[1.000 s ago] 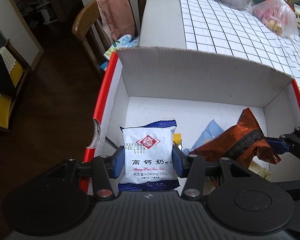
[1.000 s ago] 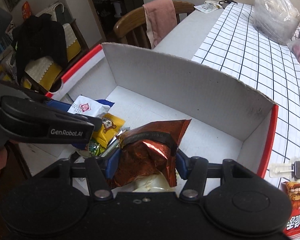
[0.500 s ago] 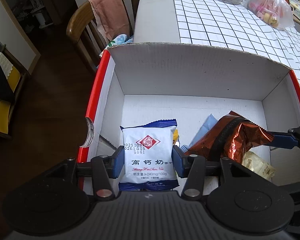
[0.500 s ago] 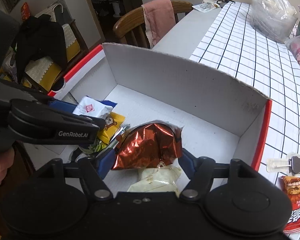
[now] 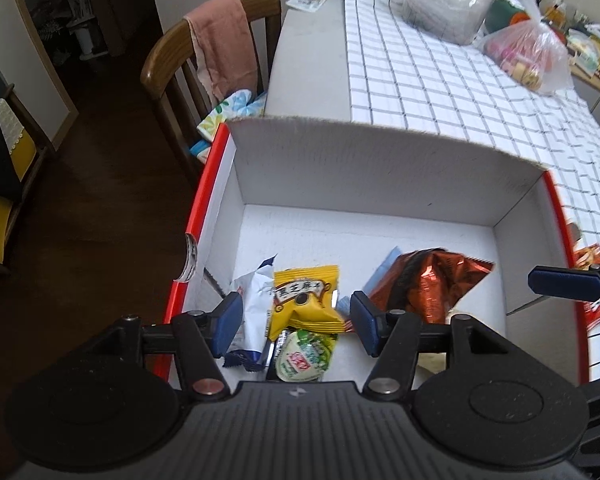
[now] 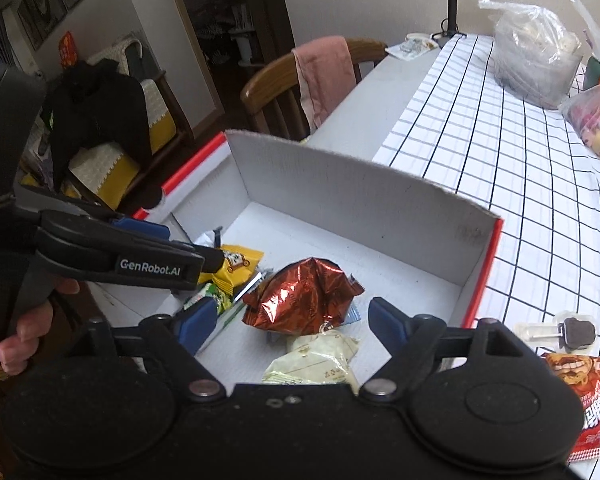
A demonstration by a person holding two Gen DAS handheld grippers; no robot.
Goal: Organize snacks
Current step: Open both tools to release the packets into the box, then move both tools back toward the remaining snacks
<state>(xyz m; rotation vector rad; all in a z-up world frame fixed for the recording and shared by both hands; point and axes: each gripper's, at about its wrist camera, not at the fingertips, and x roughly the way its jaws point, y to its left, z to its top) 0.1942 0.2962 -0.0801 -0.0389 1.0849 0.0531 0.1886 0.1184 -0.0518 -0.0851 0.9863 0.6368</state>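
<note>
A white cardboard box (image 5: 380,168) with red outer sides sits on the table edge. My left gripper (image 5: 296,320) hangs over its left part with jaws opening and nothing pressed between them. A white-and-blue packet (image 5: 252,312) lies crumpled by its left finger, beside a yellow packet (image 5: 304,300) and a green one (image 5: 304,354). My right gripper (image 6: 292,320) hovers over the box (image 6: 340,196), its jaws also opening. A copper-red packet (image 6: 304,300) lies loose on the box floor below them, on a cream packet (image 6: 320,360).
A red snack packet (image 6: 584,396) and a small clear packet (image 6: 560,330) lie on the checked cloth right of the box. Plastic bags (image 5: 524,56) stand far back on the table. A wooden chair (image 5: 188,64) with a pink towel stands at the table's left.
Both grippers opened and lifted. The white-and-blue packet left the left jaws and fell into the box. The copper-red packet left the right jaws and lies on the box floor.
</note>
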